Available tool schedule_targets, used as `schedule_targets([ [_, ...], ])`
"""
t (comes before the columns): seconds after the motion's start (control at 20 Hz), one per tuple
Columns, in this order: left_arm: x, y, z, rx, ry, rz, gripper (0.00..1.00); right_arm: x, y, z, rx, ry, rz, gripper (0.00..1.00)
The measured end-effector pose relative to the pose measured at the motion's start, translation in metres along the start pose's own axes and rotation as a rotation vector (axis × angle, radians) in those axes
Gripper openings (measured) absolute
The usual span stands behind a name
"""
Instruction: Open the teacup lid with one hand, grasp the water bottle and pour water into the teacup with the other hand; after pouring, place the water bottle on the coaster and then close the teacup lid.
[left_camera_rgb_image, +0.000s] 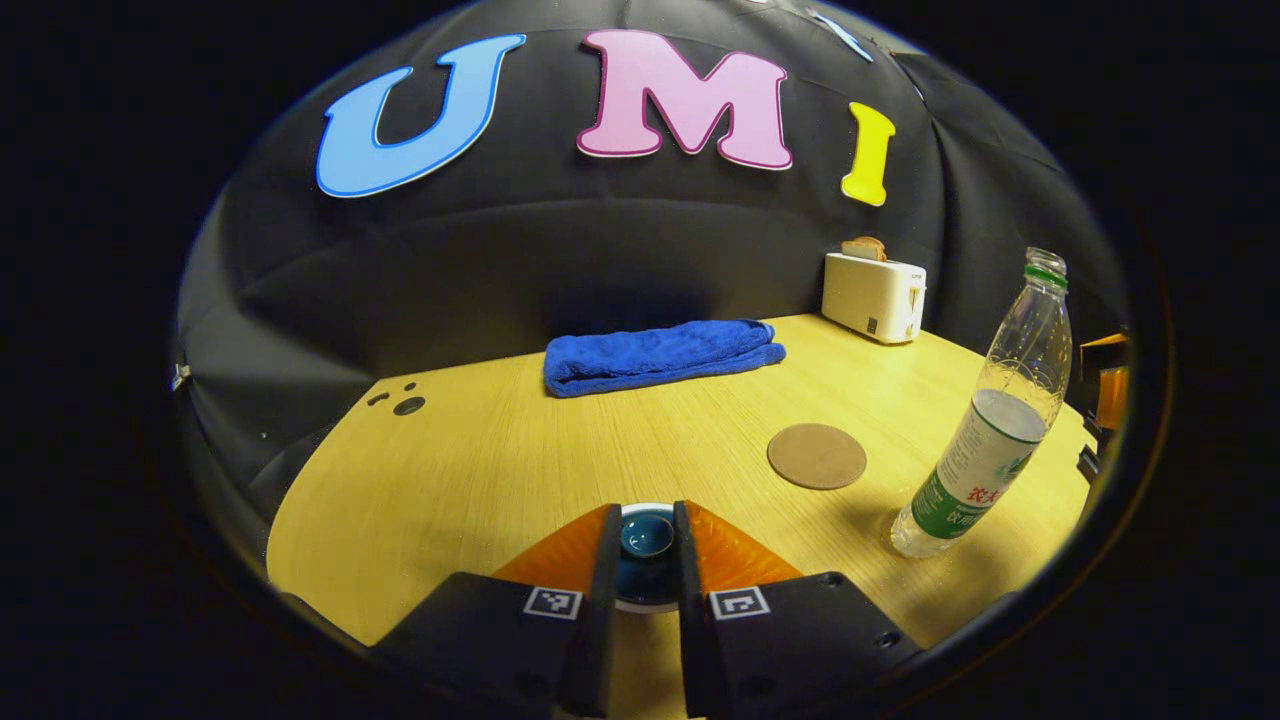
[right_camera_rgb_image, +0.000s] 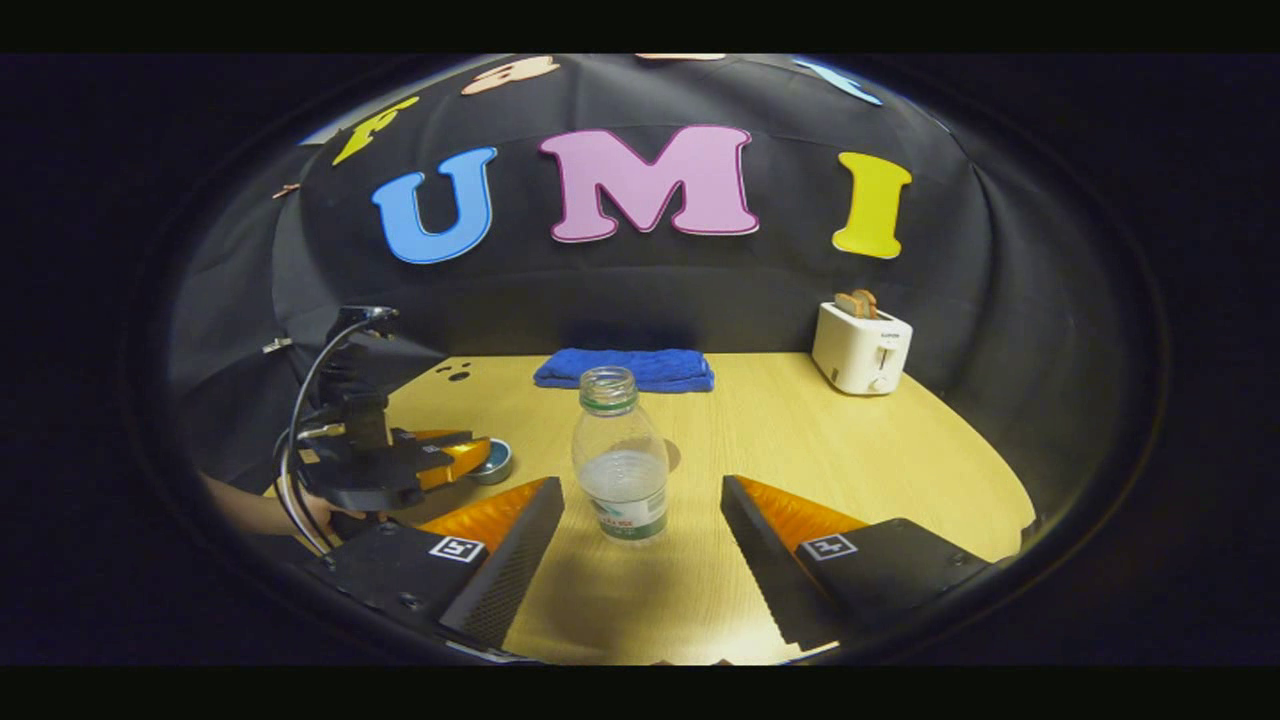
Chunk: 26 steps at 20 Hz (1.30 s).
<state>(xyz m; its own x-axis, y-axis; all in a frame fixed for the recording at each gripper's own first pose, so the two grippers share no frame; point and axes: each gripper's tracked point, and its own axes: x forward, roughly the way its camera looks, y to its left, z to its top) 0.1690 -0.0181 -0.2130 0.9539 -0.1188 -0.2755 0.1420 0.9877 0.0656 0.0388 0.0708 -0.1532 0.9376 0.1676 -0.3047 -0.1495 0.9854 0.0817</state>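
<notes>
Teacup lid (left_camera_rgb_image: 646, 535) is straddled by the narrowly set left gripper (left_camera_rgb_image: 646, 545), contact not discernible; a loose grip could let it slip. Water bottle (right_camera_rgb_image: 621, 470), uncapped and part full, is framed between wide right gripper (right_camera_rgb_image: 640, 530) fingers (easily toppled). Coaster (left_camera_rgb_image: 816, 456), blue towel (left_camera_rgb_image: 662, 355) and toaster (left_camera_rgb_image: 873, 296) lie farther back on the bench (left_camera_rgb_image: 500, 460).

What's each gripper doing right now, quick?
Left gripper: fingers close either side of the teacup lid; contact cannot be told.
Right gripper: open, fingers apart either side of the water bottle, not touching.
</notes>
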Motion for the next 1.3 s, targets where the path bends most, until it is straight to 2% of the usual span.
schedule_targets([
  [0.2, -0.004, 0.0, 0.011, -0.004, -0.016, 0.008, 0.23, 0.016, 0.002, -0.008, 0.016, -0.003, -0.012, 0.98],
  [0.25, -0.005, 0.001, 0.014, 0.0, -0.023, 0.012, 0.26, 0.021, 0.001, -0.009, 0.019, -0.007, -0.02, 0.99],
  [0.3, -0.007, 0.003, 0.021, 0.005, -0.035, 0.022, 0.23, 0.026, 0.002, -0.01, 0.027, -0.013, -0.024, 0.99],
  [0.45, -0.013, 0.003, 0.032, 0.001, -0.059, 0.021, 0.27, 0.041, 0.005, -0.016, 0.042, 0.0, -0.029, 0.98],
  [0.55, -0.018, 0.006, 0.036, -0.001, -0.066, 0.025, 0.23, 0.05, 0.006, -0.017, 0.042, -0.007, -0.032, 0.98],
  [0.65, -0.023, 0.009, 0.035, -0.009, -0.062, 0.029, 0.26, 0.059, 0.006, -0.018, 0.053, -0.016, -0.035, 0.98],
  [0.7, -0.025, 0.01, 0.034, -0.013, -0.059, 0.031, 0.23, 0.064, 0.007, -0.019, 0.056, -0.02, -0.037, 0.98],
  [0.75, -0.028, 0.01, 0.032, -0.016, -0.055, 0.033, 0.27, 0.069, 0.007, -0.02, 0.055, -0.02, -0.039, 0.98],
  [0.9, -0.033, 0.015, 0.028, -0.028, -0.044, 0.042, 0.27, 0.085, 0.006, -0.018, 0.05, -0.034, -0.053, 0.98],
  [0.95, -0.034, 0.016, 0.026, -0.031, -0.04, 0.045, 0.23, 0.088, 0.007, -0.018, 0.05, -0.04, -0.055, 0.98],
  [1.15, -0.035, 0.018, 0.024, -0.033, -0.032, 0.05, 0.26, 0.098, 0.008, -0.017, 0.06, -0.051, -0.064, 0.98],
  [1.2, -0.035, 0.017, 0.024, -0.032, -0.033, 0.049, 0.26, 0.098, 0.009, -0.017, 0.063, -0.055, -0.065, 0.94],
  [1.25, -0.036, 0.017, 0.025, -0.031, -0.034, 0.047, 0.26, 0.097, 0.008, -0.017, 0.057, -0.065, -0.072, 0.84],
  [1.3, -0.036, 0.016, 0.026, -0.03, -0.036, 0.045, 0.26, 0.099, 0.007, -0.015, 0.044, -0.071, -0.079, 0.83],
])
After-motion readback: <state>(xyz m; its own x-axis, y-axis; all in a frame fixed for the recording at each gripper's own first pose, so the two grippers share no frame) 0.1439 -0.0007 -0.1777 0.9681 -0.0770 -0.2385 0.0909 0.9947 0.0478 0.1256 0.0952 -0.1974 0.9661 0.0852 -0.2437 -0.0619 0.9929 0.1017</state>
